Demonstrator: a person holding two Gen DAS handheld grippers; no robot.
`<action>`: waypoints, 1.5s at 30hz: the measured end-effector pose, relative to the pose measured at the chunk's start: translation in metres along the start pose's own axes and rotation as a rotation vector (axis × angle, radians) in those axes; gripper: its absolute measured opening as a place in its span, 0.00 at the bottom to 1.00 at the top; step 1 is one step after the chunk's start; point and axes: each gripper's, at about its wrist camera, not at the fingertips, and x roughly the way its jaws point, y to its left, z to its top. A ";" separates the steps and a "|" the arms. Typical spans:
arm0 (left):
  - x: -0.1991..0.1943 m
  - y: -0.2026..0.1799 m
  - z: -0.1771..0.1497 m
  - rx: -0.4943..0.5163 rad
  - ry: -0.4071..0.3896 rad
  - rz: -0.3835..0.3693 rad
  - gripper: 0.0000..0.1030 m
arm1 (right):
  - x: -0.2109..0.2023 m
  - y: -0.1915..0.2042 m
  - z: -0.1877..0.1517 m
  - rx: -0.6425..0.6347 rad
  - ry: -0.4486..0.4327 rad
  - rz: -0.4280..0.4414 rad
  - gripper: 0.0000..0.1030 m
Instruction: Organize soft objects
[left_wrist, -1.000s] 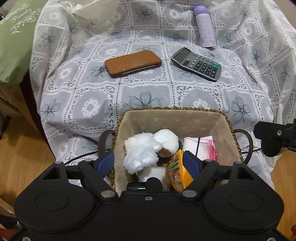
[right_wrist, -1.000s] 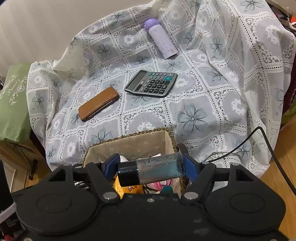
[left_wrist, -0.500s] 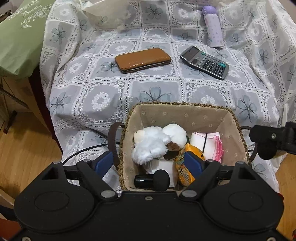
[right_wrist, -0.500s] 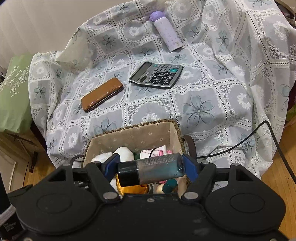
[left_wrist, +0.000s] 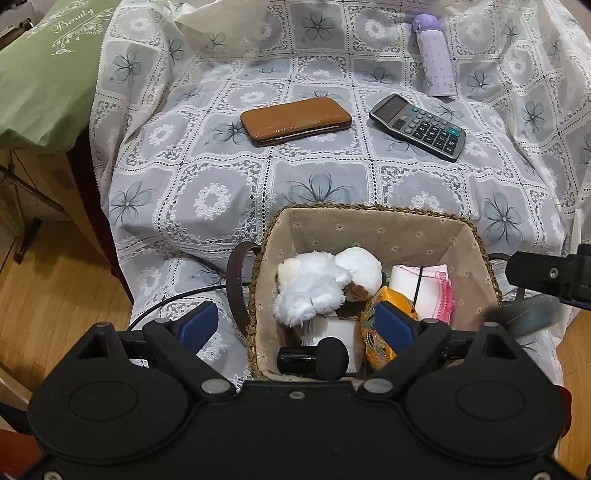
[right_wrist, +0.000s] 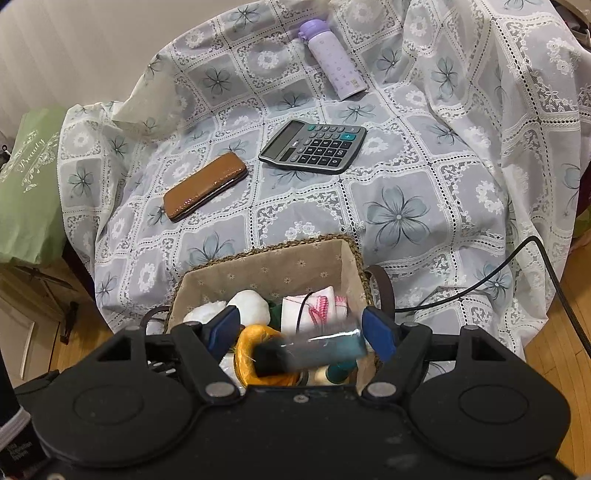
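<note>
A woven basket (left_wrist: 369, 208) (right_wrist: 266, 253) lined with cloth holds a white plush (left_wrist: 310, 288), a folded pink-and-white cloth (left_wrist: 424, 284) and a yellow item (right_wrist: 258, 336). My left gripper (left_wrist: 295, 325) hangs over its near edge with its jaws opening and nothing pressed between them. A black capped tube (left_wrist: 314, 358) lies free below it against the basket's near wall. My right gripper (right_wrist: 301, 330) hovers over the basket's right side, jaws opening. A clear bottle (right_wrist: 321, 349) of blue liquid, blurred and tilted, is slipping out between the pads.
On the lace-covered seat behind the basket lie a brown case (left_wrist: 295, 120), a calculator (left_wrist: 417, 127) and a purple flask (left_wrist: 436, 59). A green cushion (left_wrist: 44, 66) sits far left. A black cable (right_wrist: 517, 251) trails over the right. Wooden floor lies on both sides.
The left jaws spread wider and the black tube now rests in the basket. The bottle in the right gripper, held level before, has tilted and dropped lower between the pads.
</note>
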 end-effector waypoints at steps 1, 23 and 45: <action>0.000 0.000 0.000 0.000 0.000 0.001 0.86 | 0.000 0.000 0.000 -0.001 -0.002 0.002 0.72; -0.002 0.001 0.000 0.001 0.003 0.005 0.87 | 0.002 0.000 0.000 -0.038 0.026 -0.027 0.77; -0.005 0.001 0.000 0.010 0.001 0.025 0.87 | 0.011 -0.008 -0.007 -0.118 0.088 -0.088 0.78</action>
